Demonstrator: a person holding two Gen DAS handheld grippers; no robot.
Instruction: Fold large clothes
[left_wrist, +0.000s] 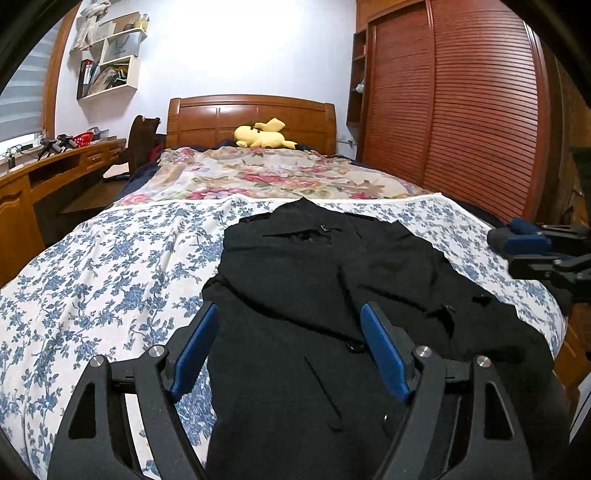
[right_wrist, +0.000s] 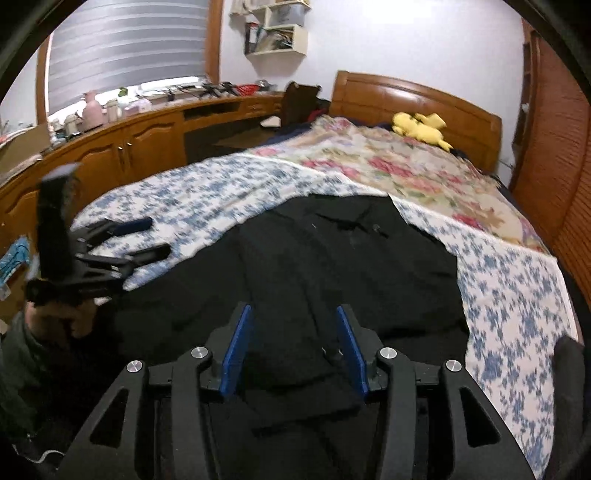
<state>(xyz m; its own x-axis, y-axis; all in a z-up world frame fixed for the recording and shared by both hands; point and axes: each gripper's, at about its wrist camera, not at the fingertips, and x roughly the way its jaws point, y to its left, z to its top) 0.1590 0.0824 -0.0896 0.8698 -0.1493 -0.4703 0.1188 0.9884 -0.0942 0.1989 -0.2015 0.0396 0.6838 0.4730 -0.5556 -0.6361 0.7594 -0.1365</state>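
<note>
Here, a black coat (left_wrist: 332, 280) lies spread front-up on the blue-flowered sheet (left_wrist: 110, 258) of the bed, its collar toward the headboard (left_wrist: 251, 116) at 12 o'clock and its hem running toward the camera at 6 o'clock. The left tongs (left_wrist: 288, 325) stand wide open with nothing between the blue pads (left_wrist: 195, 350), hovering above the coat's lower left part. The right tongs (right_wrist: 293, 328) are likewise parted and empty, over the coat's lower front; in the left view they show at 3 o'clock, past the coat's right edge. A yellow plush toy (left_wrist: 262, 134) rests at the headboard, on a red-flowered blanket (left_wrist: 266, 177).
</note>
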